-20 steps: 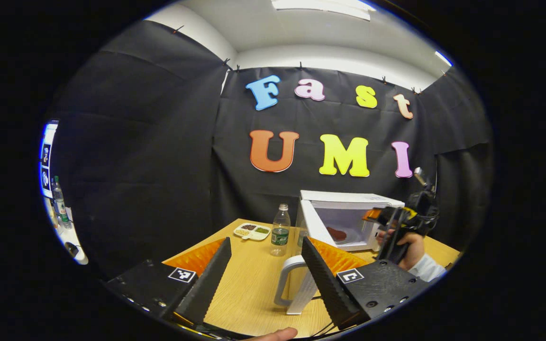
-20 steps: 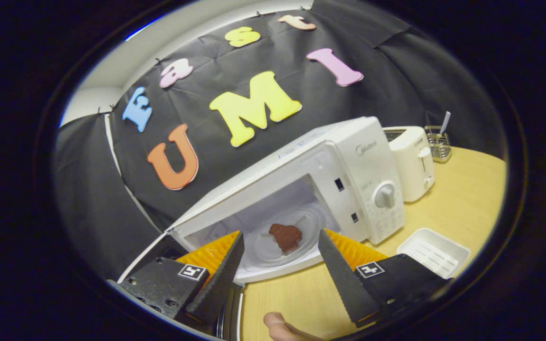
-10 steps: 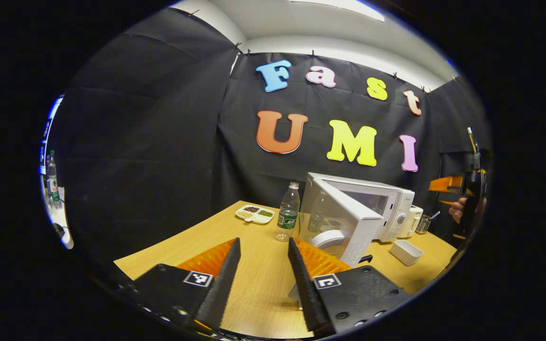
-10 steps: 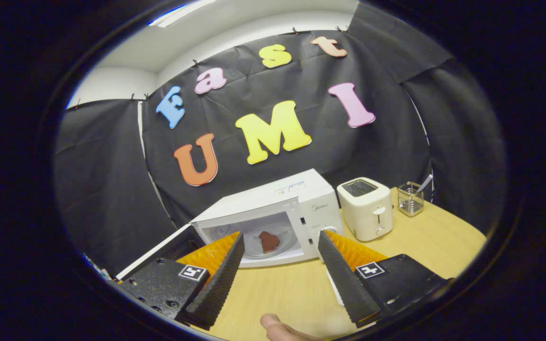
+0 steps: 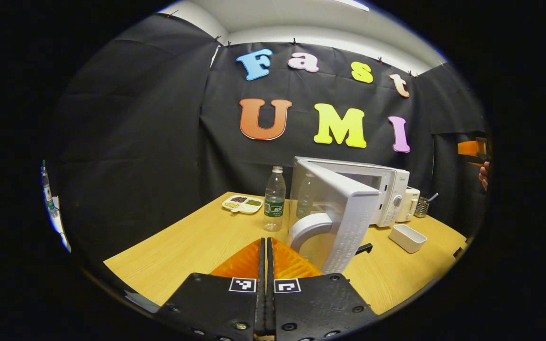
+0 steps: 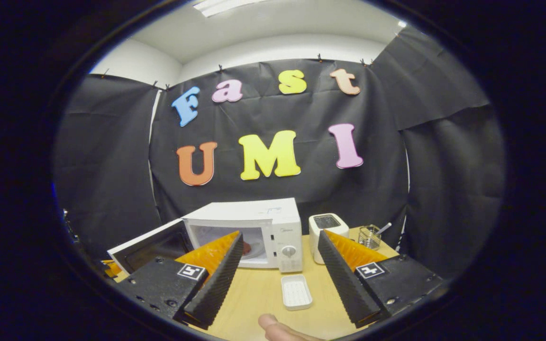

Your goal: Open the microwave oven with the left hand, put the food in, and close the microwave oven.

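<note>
White plastic forms the microwave oven (image 5: 386,187) and its door (image 5: 344,218), which stands partly open, swung out toward the left gripper (image 5: 266,265). Left gripper fingers are pressed together with nothing between them. The door lies just ahead of and slightly right of these fingers, its long axis upright, with the curved handle (image 5: 308,229) on the face turned toward them. In the right gripper view, the right gripper (image 6: 280,265) is spread wide and holds nothing; the oven sits ahead of its fingers, well apart, with the cavity partly hidden behind one finger. The food (image 6: 246,247) shows as a dark piece inside the cavity, on the plate. An empty white tray (image 6: 295,291) lies on the table (image 6: 263,293) between the right fingers. Judgement: the remaining step is closing the door. The left gripper is nearer; a push on the door's outer face, directed away from the fingers toward the oven body, should seat it.
</note>
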`<state>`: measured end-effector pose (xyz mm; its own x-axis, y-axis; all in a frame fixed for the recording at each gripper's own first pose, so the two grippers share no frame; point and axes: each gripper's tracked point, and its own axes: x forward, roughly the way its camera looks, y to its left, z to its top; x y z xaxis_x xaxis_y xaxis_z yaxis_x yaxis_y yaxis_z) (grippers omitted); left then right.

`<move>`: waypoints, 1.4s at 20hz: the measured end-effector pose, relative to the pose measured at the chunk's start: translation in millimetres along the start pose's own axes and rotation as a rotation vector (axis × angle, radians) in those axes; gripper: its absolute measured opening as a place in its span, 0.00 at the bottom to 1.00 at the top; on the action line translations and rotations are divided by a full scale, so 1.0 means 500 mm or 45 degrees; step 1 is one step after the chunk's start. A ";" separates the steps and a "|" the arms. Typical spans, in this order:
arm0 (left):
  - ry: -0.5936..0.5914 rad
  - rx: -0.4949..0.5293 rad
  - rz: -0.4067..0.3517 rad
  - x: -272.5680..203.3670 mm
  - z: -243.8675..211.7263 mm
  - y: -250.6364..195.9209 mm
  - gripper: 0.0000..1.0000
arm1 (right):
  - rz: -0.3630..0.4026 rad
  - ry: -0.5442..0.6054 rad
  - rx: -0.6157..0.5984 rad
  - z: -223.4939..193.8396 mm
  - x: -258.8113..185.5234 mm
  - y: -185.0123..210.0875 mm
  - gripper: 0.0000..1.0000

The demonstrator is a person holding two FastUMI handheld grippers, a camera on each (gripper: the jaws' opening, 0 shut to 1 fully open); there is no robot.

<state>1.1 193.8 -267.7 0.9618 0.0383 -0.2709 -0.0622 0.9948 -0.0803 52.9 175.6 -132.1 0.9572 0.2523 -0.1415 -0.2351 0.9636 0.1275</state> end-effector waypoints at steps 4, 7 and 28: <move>0.001 0.024 -0.055 0.007 -0.005 -0.055 0.00 | -0.007 0.019 0.062 -0.006 -0.013 -0.032 0.89; -0.001 0.007 -0.130 0.025 -0.007 -0.119 0.00 | -0.021 0.020 0.080 -0.007 -0.019 -0.064 1.00; 0.038 0.096 -0.523 0.229 -0.006 -0.527 0.00 | -0.095 -0.013 0.096 0.002 -0.015 -0.225 1.00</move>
<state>127.0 -64.2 -280.4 0.8943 -0.3649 -0.2589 0.3459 0.9309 -0.1172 72.4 65.2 -144.2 0.9733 0.1789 -0.1438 -0.1501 0.9701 0.1906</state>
